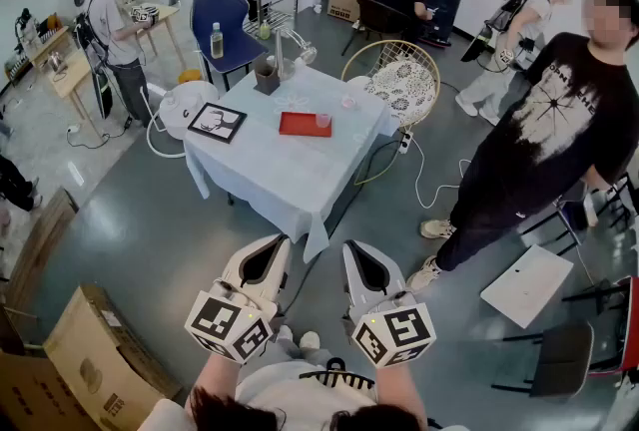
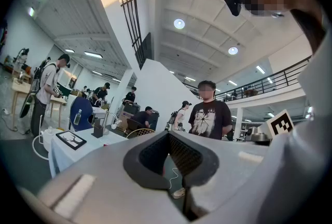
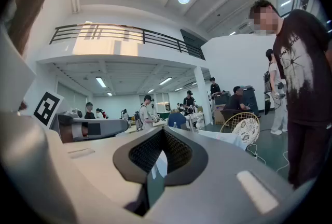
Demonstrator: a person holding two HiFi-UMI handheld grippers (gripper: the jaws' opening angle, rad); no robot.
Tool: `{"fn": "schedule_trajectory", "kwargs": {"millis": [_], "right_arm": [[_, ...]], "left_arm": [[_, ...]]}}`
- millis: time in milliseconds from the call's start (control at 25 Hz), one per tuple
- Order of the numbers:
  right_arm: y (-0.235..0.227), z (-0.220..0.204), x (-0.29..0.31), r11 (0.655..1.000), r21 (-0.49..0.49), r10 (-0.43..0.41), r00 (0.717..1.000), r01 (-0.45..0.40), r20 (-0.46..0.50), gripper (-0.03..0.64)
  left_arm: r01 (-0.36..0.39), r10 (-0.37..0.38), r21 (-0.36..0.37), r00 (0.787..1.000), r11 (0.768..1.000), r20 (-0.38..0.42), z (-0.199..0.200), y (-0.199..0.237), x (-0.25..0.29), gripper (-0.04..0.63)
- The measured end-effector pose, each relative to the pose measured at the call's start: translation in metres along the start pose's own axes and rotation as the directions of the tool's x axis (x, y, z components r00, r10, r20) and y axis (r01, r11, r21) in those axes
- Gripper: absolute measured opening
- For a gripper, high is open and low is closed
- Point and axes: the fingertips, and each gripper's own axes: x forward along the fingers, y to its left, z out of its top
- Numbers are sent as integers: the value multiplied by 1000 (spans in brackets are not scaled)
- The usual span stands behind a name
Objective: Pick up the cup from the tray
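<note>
A small clear pink cup stands upright at the right end of a red tray on the white-clothed table. Both grippers are held low, close to the person's body, well short of the table. The left gripper and the right gripper point toward the table, side by side. In the left gripper view its jaws meet at the tip with nothing between them. The right gripper is likewise shut and empty. Neither gripper view shows the cup.
On the table also sit a framed picture, a dark box and a second small cup. A wicker chair and a blue chair stand behind. A person in black stands at the right; cardboard boxes lie lower left.
</note>
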Motion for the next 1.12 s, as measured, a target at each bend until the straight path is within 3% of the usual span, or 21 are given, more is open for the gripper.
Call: {"fn": "schedule_trajectory", "kwargs": {"millis": [240,600,960,1120], "right_arm": [[3,-4,1,999,-37,1,1000,-1,-4,25],[2,-3,-1,999,-49,-1,1000,1,-1,25],[1,-5,-2,1000,1,11,1000,-11,8,26],[0,-5,-2,999,14,52,999,-52,-11,66]], "left_arm": [[-11,11,35,1000,999,-1,0,-1,-4,0],[-6,6,28,1000,1000,-4,2,-6,-1,0],[-22,23,25,1000,999,-6,0,-3,-3,0],[-44,44,27,999,999,-16,3,-5,-1,0]]}}
